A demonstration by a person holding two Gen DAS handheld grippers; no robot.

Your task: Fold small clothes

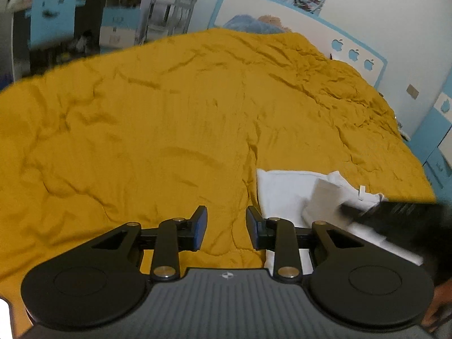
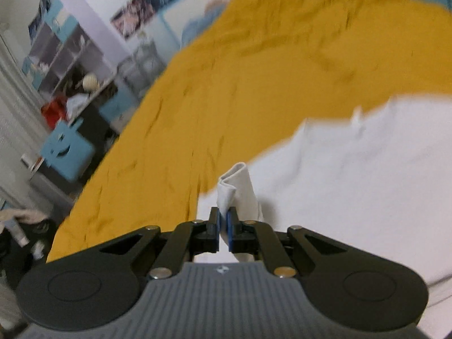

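Observation:
A small white garment [image 1: 285,192] lies on the mustard-yellow bedspread [image 1: 169,118] at the lower right of the left wrist view. My left gripper [image 1: 226,227] is open and empty, hovering over the bedspread just left of the garment's edge. In the right wrist view my right gripper [image 2: 224,226] is shut on a bunched fold of the white garment [image 2: 353,175] and holds it lifted above the rest of the cloth. The right gripper also shows as a dark blurred shape [image 1: 395,214] over the garment in the left wrist view.
The bedspread [image 2: 254,70] covers a wide bed. Blue and white shelves [image 1: 56,19] with clutter stand beyond the bed's far left side. A white wall with blue trim [image 1: 353,53] runs along the right side. A blue box with a face [image 2: 66,149] sits on the floor.

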